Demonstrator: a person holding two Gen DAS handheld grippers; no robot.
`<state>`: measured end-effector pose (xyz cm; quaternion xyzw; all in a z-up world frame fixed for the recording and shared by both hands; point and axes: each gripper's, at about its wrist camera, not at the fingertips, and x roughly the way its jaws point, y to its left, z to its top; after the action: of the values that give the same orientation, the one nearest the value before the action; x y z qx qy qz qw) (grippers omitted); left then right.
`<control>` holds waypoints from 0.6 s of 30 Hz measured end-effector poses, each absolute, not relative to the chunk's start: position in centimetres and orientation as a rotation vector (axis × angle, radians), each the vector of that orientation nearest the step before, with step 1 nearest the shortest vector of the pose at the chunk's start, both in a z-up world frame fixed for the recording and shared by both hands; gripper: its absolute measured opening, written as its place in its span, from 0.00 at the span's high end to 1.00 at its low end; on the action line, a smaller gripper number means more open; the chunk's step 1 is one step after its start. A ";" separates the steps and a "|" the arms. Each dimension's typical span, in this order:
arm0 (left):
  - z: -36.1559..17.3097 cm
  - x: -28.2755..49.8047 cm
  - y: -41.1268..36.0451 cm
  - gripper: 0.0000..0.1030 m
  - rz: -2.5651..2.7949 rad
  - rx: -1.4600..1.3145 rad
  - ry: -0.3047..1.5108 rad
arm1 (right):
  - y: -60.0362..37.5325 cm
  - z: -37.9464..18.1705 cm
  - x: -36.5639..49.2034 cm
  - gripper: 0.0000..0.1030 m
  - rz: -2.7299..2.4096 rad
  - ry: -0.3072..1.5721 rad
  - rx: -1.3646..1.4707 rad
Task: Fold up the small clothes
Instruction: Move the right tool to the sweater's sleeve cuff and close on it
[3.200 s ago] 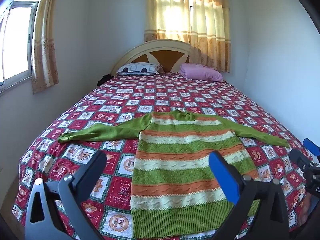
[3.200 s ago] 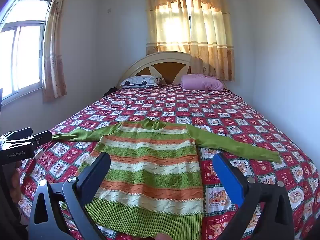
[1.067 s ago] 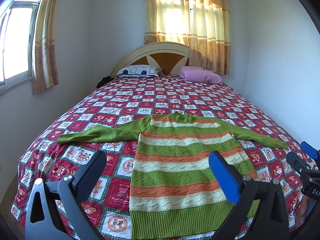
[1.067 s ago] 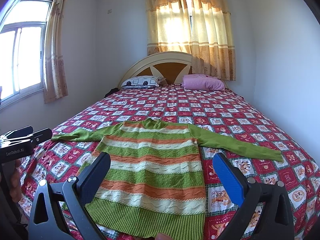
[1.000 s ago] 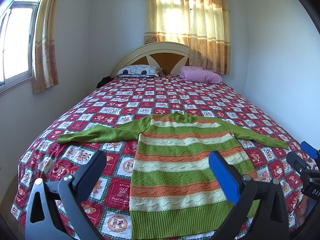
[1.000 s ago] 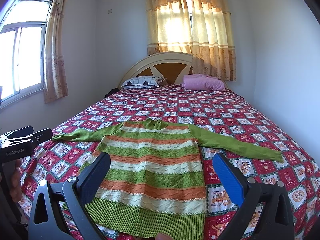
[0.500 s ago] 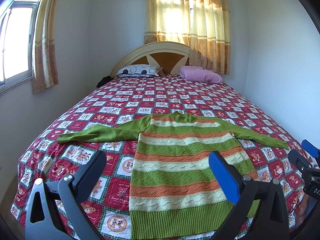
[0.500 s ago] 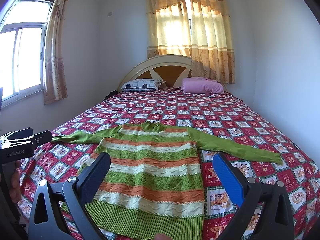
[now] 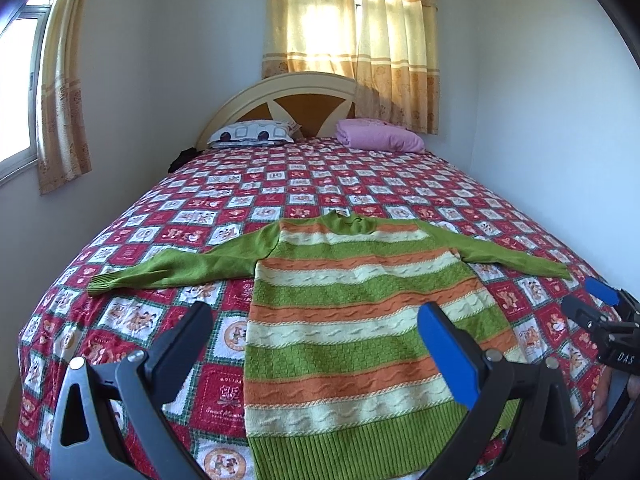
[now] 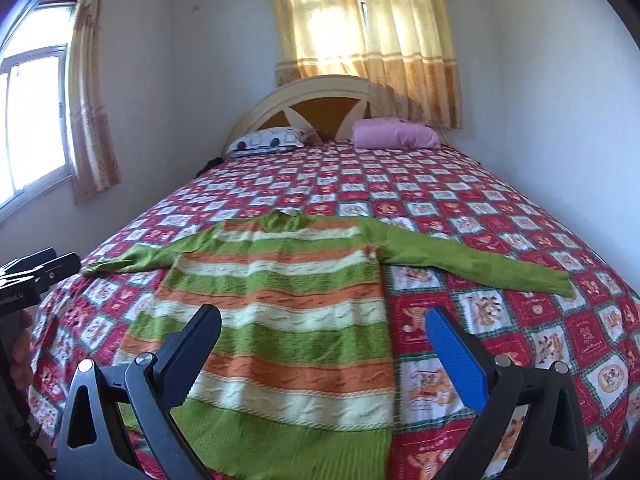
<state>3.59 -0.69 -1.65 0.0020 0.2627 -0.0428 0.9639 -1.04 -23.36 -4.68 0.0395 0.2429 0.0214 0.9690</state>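
A green, orange and cream striped sweater (image 9: 360, 320) lies flat on the bed, face up, hem toward me, both green sleeves spread out sideways. It also shows in the right wrist view (image 10: 276, 320). My left gripper (image 9: 314, 328) is open and empty, held above the sweater's lower half. My right gripper (image 10: 324, 332) is open and empty, above the sweater's right lower part. The right gripper's tips (image 9: 600, 308) show at the right edge of the left wrist view; the left gripper (image 10: 36, 276) shows at the left edge of the right wrist view.
The bed has a red patchwork quilt (image 9: 360, 184). A patterned pillow (image 9: 252, 136) and a pink pillow (image 9: 380, 140) lie by the headboard (image 9: 308, 96). Walls stand close on both sides. Curtained windows are behind the headboard and at the left.
The right gripper has moved forward and tilted down toward the sweater; its view is slightly blurred. The left gripper has barely moved. The sweater lies as before.
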 end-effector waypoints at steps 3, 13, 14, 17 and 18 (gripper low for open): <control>-2.1 5.6 -0.9 0.00 -0.097 0.021 0.553 | -25.6 -5.2 -0.1 0.01 -0.008 0.508 0.105; -4.5 11.0 -3.4 0.00 -0.153 0.076 0.604 | -36.5 -9.0 2.9 0.01 -0.194 0.636 0.286; -4.9 11.4 -3.7 0.00 -0.158 0.083 0.605 | -37.6 -9.3 3.0 0.02 -0.217 0.644 0.308; -5.9 12.9 -4.4 0.00 -0.172 0.097 0.621 | -42.0 -10.2 3.0 0.02 -0.299 0.664 0.392; -6.3 13.4 -4.6 0.00 -0.180 0.097 0.630 | -43.3 -10.4 3.0 0.02 -0.325 0.669 0.409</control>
<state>13.40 -4.60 -6.34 0.0476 0.3091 -0.0882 0.9457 2.98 -43.32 -10.38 0.1987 0.3244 -0.1579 0.9113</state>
